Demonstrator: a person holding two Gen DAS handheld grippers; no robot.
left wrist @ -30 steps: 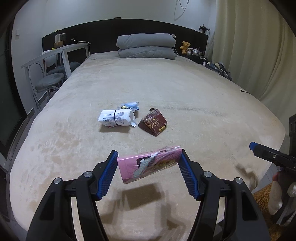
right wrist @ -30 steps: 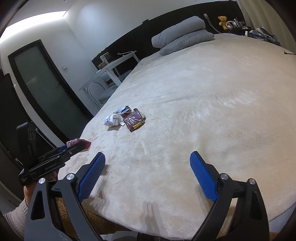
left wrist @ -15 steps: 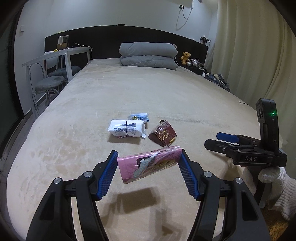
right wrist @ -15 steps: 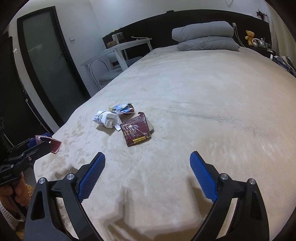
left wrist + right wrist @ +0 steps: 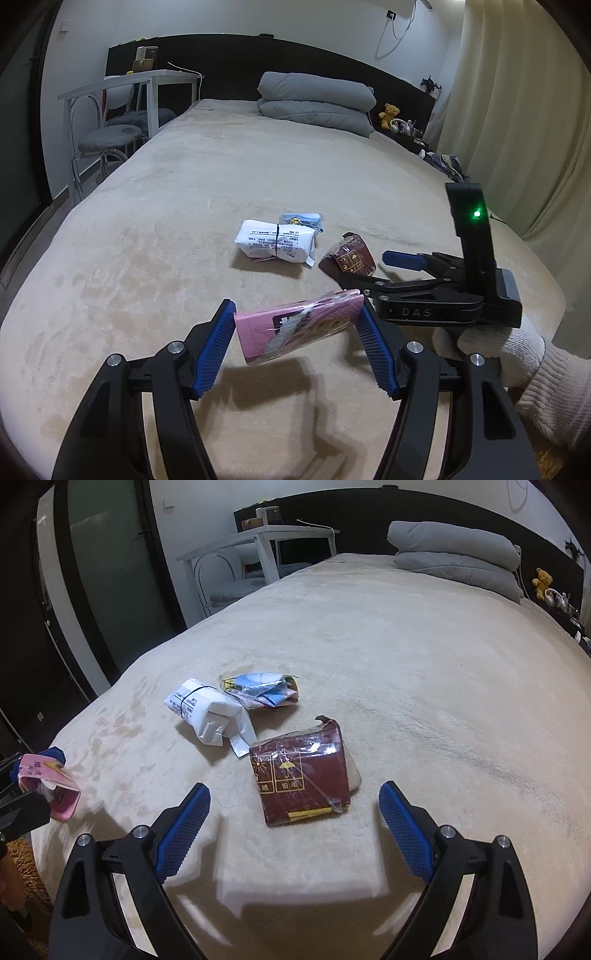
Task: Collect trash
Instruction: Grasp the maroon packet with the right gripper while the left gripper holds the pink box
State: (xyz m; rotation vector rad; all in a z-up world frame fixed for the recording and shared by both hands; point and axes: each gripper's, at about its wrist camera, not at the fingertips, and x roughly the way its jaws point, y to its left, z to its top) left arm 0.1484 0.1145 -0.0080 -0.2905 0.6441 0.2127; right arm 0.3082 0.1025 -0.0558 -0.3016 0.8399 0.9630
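My left gripper [image 5: 297, 343] is shut on a pink packet [image 5: 299, 330] and holds it above the beige bed [image 5: 147, 258]; the packet also shows in the right wrist view [image 5: 50, 788]. My right gripper [image 5: 293, 823] is open and empty, just short of a dark red wrapped box [image 5: 301, 775] that lies between its fingers' line. The box [image 5: 347, 256] lies to the right of a white bundled packet [image 5: 277, 245] [image 5: 207, 710]. A crumpled blue wrapper [image 5: 258, 690] [image 5: 301, 219] lies just behind the white packet.
Grey pillows [image 5: 314, 99] lie at the head of the bed. A white desk [image 5: 129, 81] with stools [image 5: 107, 138] stands at the left. Curtains [image 5: 524, 122] hang at the right. A dark door [image 5: 103, 572] is left of the bed.
My right gripper has moved in over the bed toward the dark red box, which now lies close in front of it. My left gripper still holds the pink packet.
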